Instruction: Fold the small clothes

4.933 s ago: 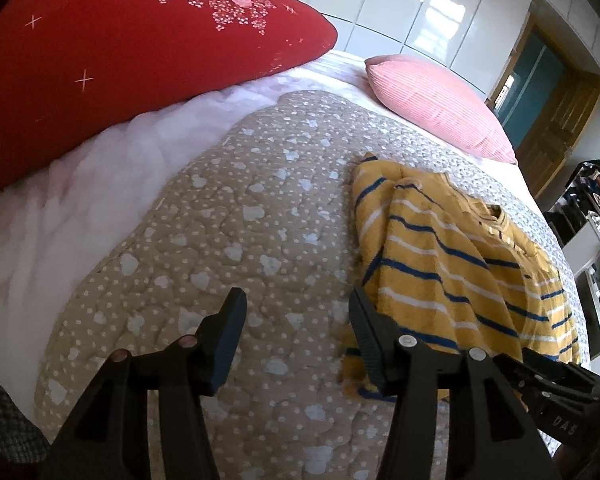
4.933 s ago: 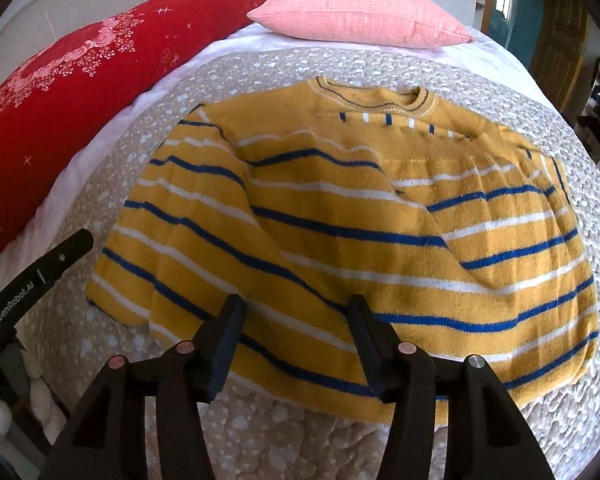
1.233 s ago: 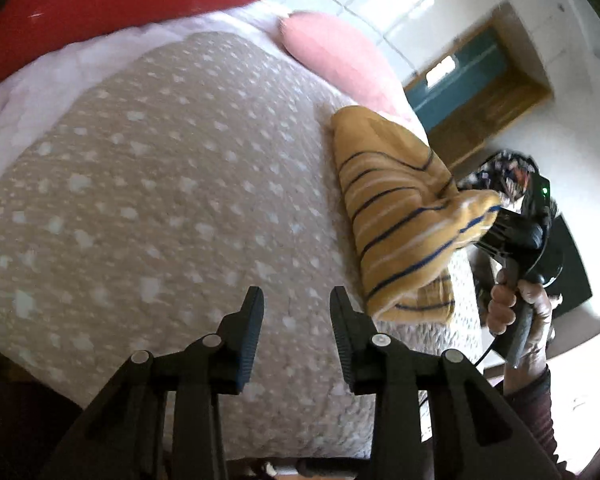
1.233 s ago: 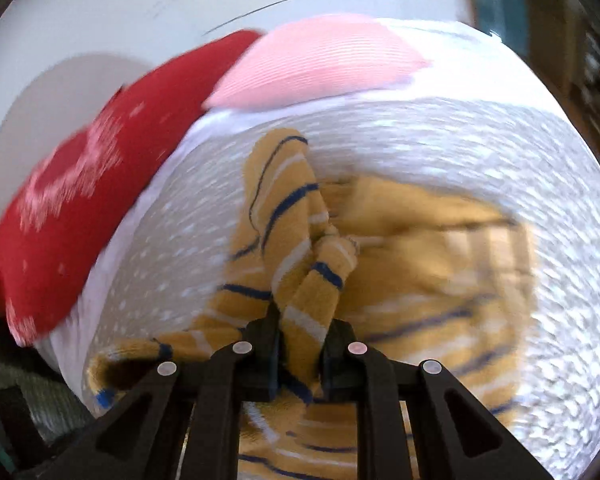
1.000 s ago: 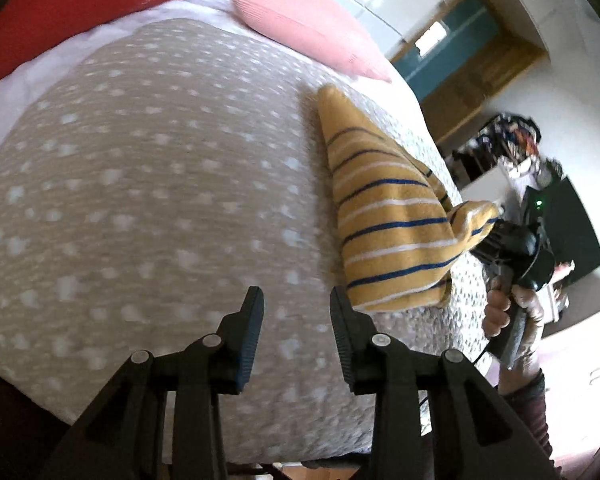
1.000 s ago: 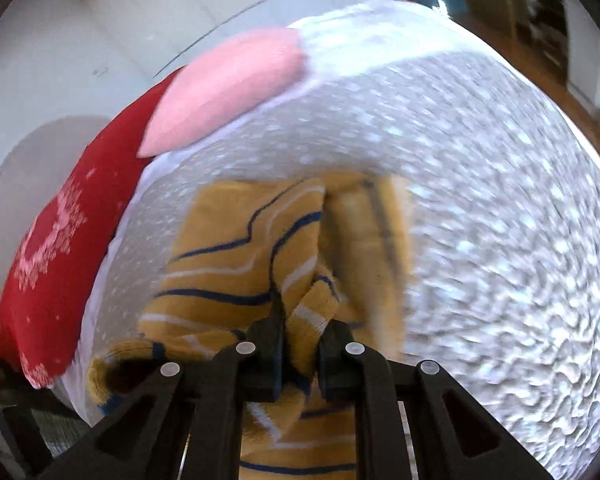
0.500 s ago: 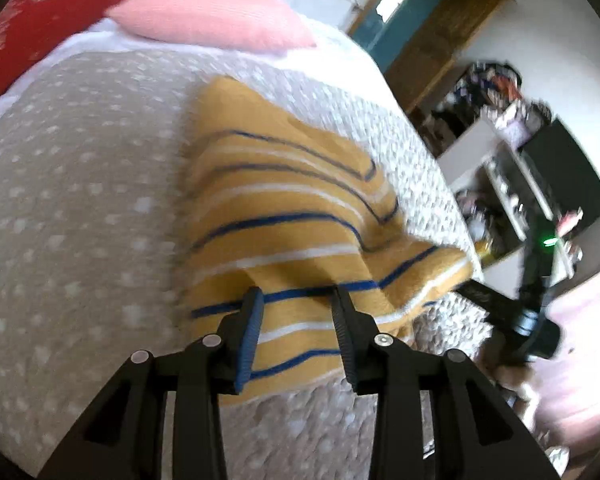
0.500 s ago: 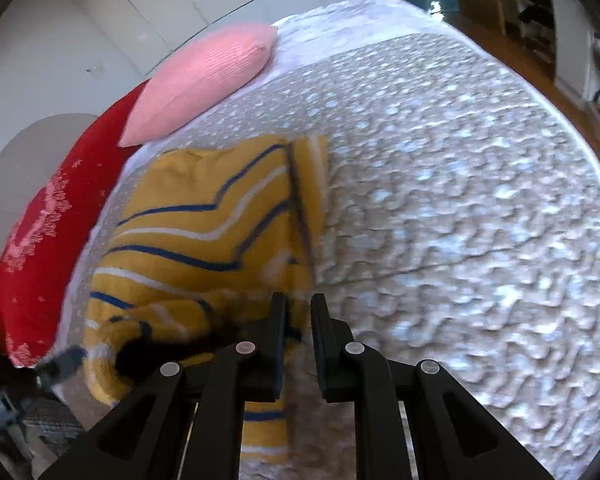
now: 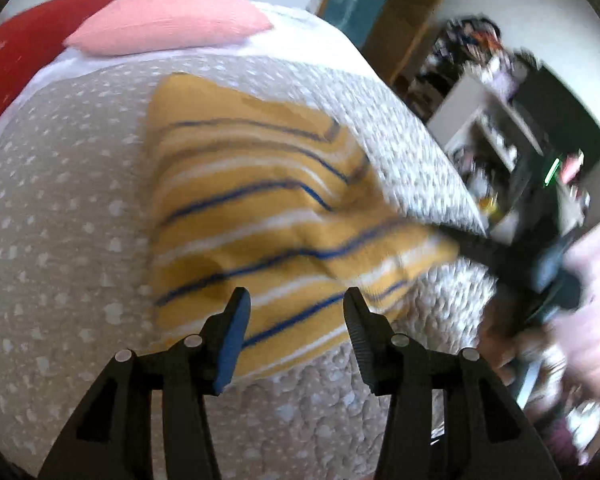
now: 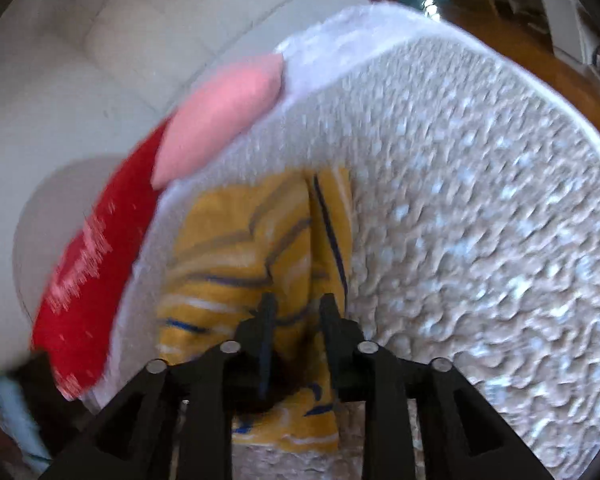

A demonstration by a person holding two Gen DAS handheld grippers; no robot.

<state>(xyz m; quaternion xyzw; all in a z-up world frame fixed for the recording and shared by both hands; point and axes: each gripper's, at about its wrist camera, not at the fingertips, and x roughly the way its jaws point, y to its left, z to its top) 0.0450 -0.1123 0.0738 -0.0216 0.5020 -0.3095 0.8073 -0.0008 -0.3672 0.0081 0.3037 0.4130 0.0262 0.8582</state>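
The person's hand (image 9: 592, 292) is smeared by blur and cut off at the left-wrist view's right edge.

My left gripper (image 9: 296, 312) has black angular fingers, silver screws and one blue pad. My right gripper (image 10: 296, 316) looks alike, all black, silver-screwed; its blurred body carries a green light.
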